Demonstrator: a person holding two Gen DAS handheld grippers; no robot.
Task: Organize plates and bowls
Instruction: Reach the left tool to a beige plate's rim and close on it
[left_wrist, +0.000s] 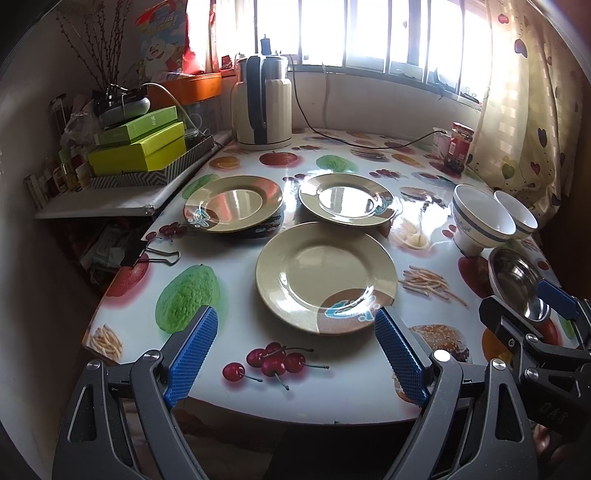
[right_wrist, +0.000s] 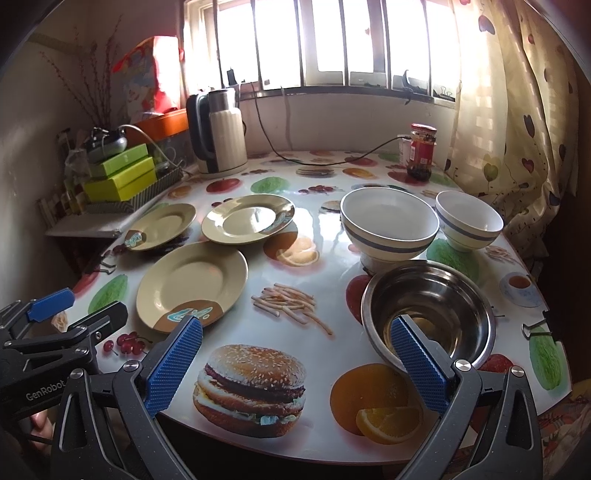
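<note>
On the table (right_wrist: 325, 236), covered with a glossy cloth printed with fruit, fries and burgers, three tan plates sit on the left half: a large plate (left_wrist: 327, 277) nearest the front edge, a far-left plate (left_wrist: 233, 203) resting on something dark beneath it, and a middle plate (left_wrist: 349, 199) just behind the large one, its near rim seeming to overlap the large plate's far rim. On the right half stand three bowls: a large white bowl (right_wrist: 389, 225) with a blue band, a smaller white bowl (right_wrist: 469, 221) of the same pattern just beside it to the right, and a steel bowl (right_wrist: 428, 314) in front of them, close to the large white bowl's foot. The left gripper (left_wrist: 295, 325) hangs over the front edge facing the large plate, its blue-padded fingers (left_wrist: 192, 354) spread wide, holding nothing; the right finger's tip overlaps the plate's near rim in view, contact not clear. The right gripper (right_wrist: 295, 336) is likewise spread wide and empty, above the burger print; its right finger (right_wrist: 415, 362) lies across the steel bowl's near rim in view, and whether it touches cannot be told. Along the back: an electric kettle (right_wrist: 221, 136) with a trailing cord, a red-lidded jar (right_wrist: 421, 151), stacked green boxes (left_wrist: 138, 147) on a side shelf, and a curtain (right_wrist: 517, 110) by the bright window.
</note>
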